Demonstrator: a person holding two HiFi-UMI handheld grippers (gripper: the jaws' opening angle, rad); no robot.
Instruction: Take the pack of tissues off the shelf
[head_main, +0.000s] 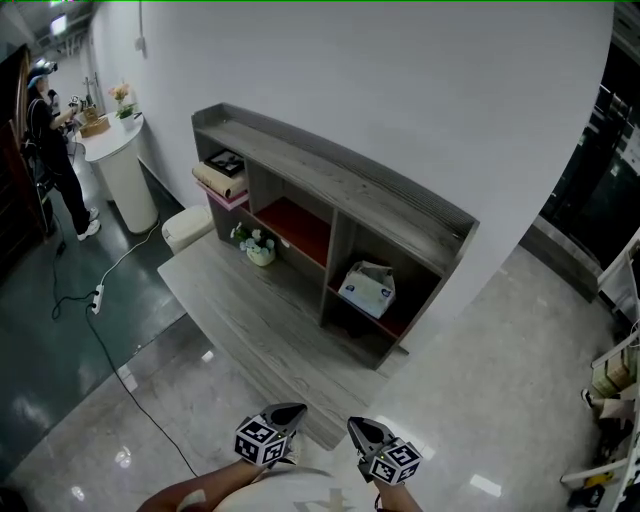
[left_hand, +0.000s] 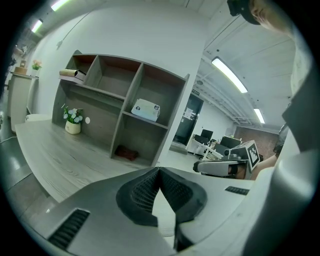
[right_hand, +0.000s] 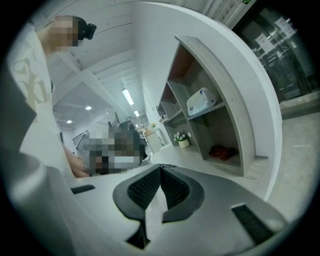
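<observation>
The pack of tissues (head_main: 367, 288), white with a pale blue print, lies on the middle board of the right-hand compartment of a grey wooden shelf unit (head_main: 330, 180). It also shows in the left gripper view as the pack (left_hand: 145, 109) and in the right gripper view as the pack (right_hand: 201, 101). My left gripper (head_main: 290, 412) and right gripper (head_main: 362, 430) hang side by side at the bottom of the head view, well short of the shelf. Both are shut with nothing between the jaws, as the left gripper (left_hand: 159, 170) and right gripper (right_hand: 160, 166) show close up.
A low wooden platform (head_main: 250, 330) runs in front of the shelf. On the unit are a small flower pot (head_main: 258, 248), stacked books (head_main: 222, 175) and a dark red thing (left_hand: 126, 152) at the bottom. A white bin (head_main: 186, 228), a white counter (head_main: 120, 165), a person (head_main: 50, 130) and a floor cable (head_main: 95, 300) are at the left.
</observation>
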